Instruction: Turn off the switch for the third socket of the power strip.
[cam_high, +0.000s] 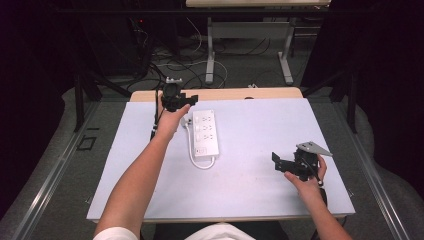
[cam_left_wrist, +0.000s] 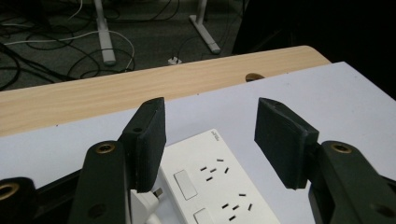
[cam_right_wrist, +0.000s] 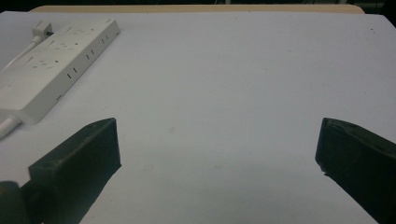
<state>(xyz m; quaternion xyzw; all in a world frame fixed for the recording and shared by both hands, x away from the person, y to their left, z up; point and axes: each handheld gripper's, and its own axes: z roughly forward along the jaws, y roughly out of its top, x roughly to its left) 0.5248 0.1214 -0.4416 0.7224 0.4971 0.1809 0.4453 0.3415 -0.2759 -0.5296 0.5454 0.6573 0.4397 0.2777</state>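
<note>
Plastic power strip (cam_high: 206, 134) is lying mid-desk, its plug (cam_high: 188, 122) beside it; it's looking light, rigid and slick, so take it across its narrow sides. Your left tongs (cam_left_wrist: 210, 140) are hovering half-open over its far end, gripping nothing; right tongs (cam_right_wrist: 215, 163) are resting wide, empty. Open desk (cam_high: 260, 180) is lying rightward.

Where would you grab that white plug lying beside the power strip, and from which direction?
Probably by the plug's flat sides, coming down from above. It lies on the table against the power strip's far left edge, its cable looping along that side, so top access looks free. The left gripper is above it, jaws open, nothing between them.
</note>
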